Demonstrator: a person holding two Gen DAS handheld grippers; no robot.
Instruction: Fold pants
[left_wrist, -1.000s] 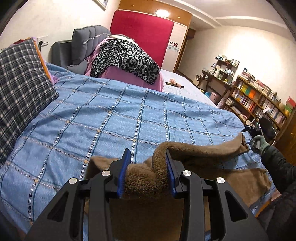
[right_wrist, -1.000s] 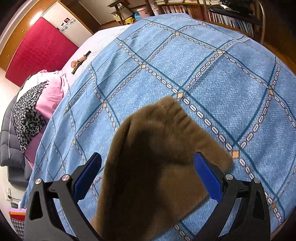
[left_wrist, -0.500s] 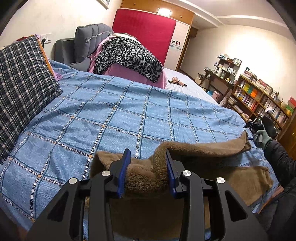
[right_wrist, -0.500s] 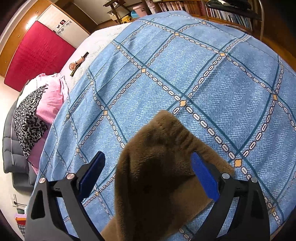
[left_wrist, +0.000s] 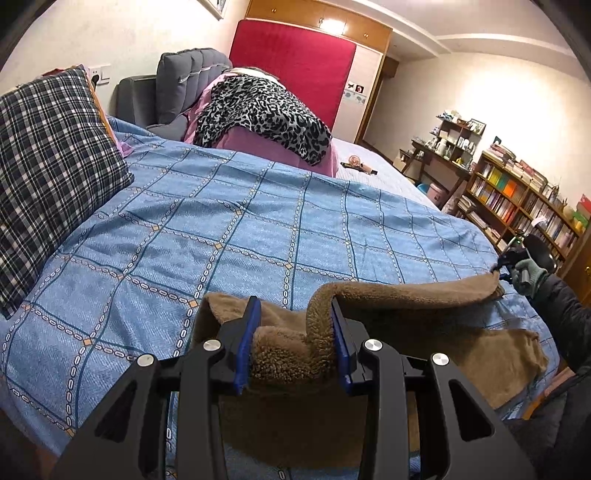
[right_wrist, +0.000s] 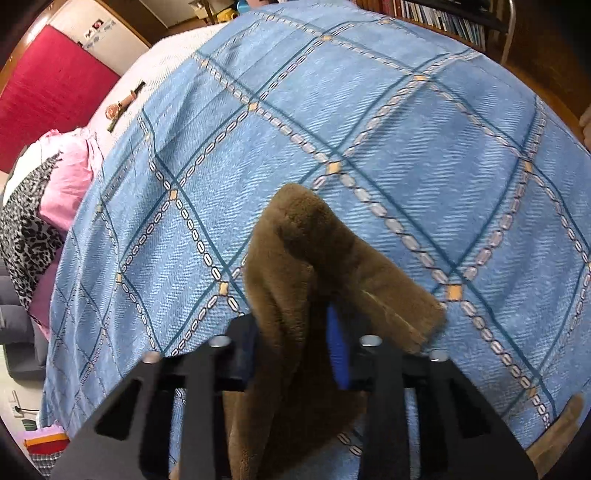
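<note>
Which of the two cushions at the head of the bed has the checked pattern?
The dark plaid pillow at the far left of the left wrist view. The grey cushion behind it is plain, with vertical quilted ribs.

Blue checked bedspread (left_wrist: 229, 229), plaid pillow (left_wrist: 48, 155), leopard-print blanket (left_wrist: 258, 114), bookshelf (left_wrist: 517, 199)

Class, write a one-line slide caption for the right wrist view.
Right gripper closing on the brown fleece pants above a blue checked bedspread.
</note>
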